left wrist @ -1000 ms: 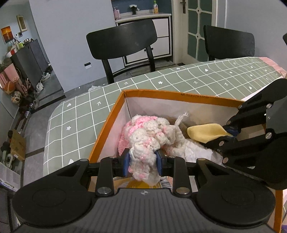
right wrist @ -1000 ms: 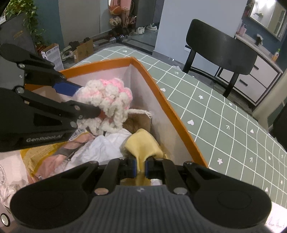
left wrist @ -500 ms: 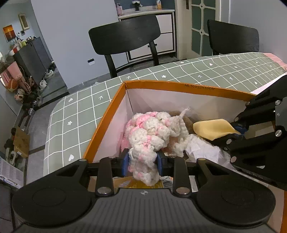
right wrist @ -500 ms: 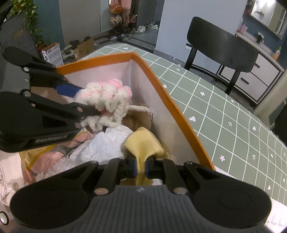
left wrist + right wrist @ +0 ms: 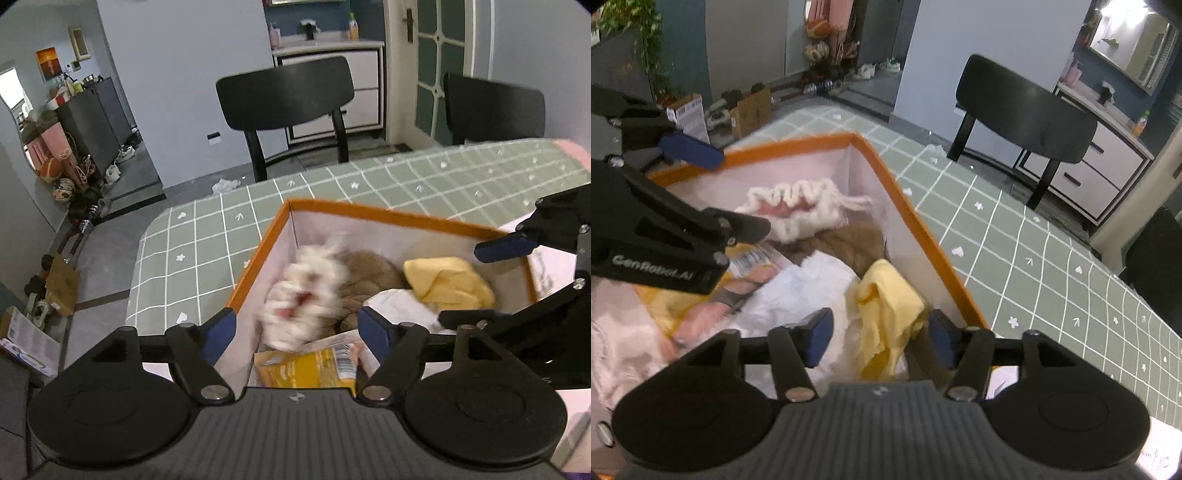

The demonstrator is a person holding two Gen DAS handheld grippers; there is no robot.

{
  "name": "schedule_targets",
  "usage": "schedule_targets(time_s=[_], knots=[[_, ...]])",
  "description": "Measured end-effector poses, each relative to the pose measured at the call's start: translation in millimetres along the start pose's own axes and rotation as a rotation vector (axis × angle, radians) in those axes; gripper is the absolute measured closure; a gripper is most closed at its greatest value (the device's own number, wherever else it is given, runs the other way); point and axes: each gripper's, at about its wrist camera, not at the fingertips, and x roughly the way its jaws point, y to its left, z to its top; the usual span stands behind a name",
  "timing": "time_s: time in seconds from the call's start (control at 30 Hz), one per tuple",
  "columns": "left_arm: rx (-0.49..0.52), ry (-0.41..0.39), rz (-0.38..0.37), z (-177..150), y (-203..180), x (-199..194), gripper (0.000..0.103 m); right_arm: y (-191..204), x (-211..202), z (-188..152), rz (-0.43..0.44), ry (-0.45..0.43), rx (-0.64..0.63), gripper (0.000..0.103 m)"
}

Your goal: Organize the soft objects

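"GenRobot.AI" on left gripper (image 5: 738, 192)

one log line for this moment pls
left hand-held gripper: just opened, empty | right hand-held gripper: just opened | orange-rimmed box: holds pink-white yarn bundle, yellow cloth
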Motion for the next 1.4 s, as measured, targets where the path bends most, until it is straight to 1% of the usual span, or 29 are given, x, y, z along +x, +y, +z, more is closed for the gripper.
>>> schedule_targets(time_s=[0.1, 0.17, 0.23, 0.33, 0.4, 0.5, 0.6, 0.63, 0.73, 0.83, 0.9, 0.93, 1.03, 1.13, 1.27, 1.4], knots=[[-0.021, -0.025, 0.015, -1.3, 1.5, -20.5, 0.015, 0.6, -17.6, 0.6, 0.014, -0.032, 0.019, 0.034], [-0.036, -0.047, 0.008, -2.1, 2.4, -32.7, 0.015, 1.7, -30.5, 0.4, 0.025, -0.056, 0.036, 0.028], [-0.053, -0.061, 0.011, -3.0, 2.3, -44.6, 0.014, 3.4, -42.2, 0.1, 0.029, -0.078, 0.057, 0.019], [-0.089, -0.057, 0.055, -7.1, 1.9, -60.6, 0.01, 5.9, -58.3, -2.1, 0.027, -0.107, 0.105, 0.007], [-0.101, -0.065, 0.077, -12.2, 1.1, -68.8, 0.009, 7.6, -67.0, -5.7, 0.041, -0.118, 0.144, 0.003], [-0.135, -0.082, 0.111, -23.6, -1.9, -83.5, 0.008, 14.5, -75.1, -14.2, 0.047, -0.109, 0.189, 0.003], [-0.206, -0.104, 0.147, -36.3, -1.9, -97.9, 0.006, 26.1, -83.0, -26.1, -0.008, -0.105, 0.208, 0.003], [-0.219, -0.11, 0.164, -40.6, -3.1, -101.5, 0.005, 30.8, -86.7, -31.7, -0.014, -0.115, 0.205, 0.003], [-0.223, -0.114, 0.211, -55.8, -10.7, -109.4, 0.004, 38.6, -96.4, -48.1, 0.008, -0.161, 0.217, 0.003], [-0.285, -0.112, 0.219, -71.0, -11.7, -114.0, 0.004, 44.7, -102.6, -61.2, 0.003, -0.187, 0.252, 0.003], [-0.332, -0.088, 0.232, -79.7, -12.1, -116.5, 0.004, 49.8, -103.8, -69.5, -0.006, -0.185, 0.269, 0.003], [-0.344, -0.088, 0.23, -84.3, -13.2, -117.8, 0.004, 52.0, -105.2, -73.0, -0.012, -0.181, 0.267, 0.003], [-0.358, -0.106, 0.255, -95.4, -18.7, -125.1, 0.004, 61.9, -112.2, -85.1, -0.022, -0.204, 0.247, 0.003], [-0.388, -0.116, 0.282, -112.3, -24.4, -132.1, 0.004, 63.5, -118.3, -93.4, -0.025, -0.221, 0.253, 0.003], [-0.411, -0.111, 0.287, -124.2, -28.3, -133.1, 0.004, 62.1, -125.2, -103.4, -0.02, -0.236, 0.277, 0.003], [-0.423, -0.119, 0.271, -131.7, -36.7, -139.7, 0.005, 64.4, -130.5, -109.0, -0.006, -0.243, 0.291, 0.003]])
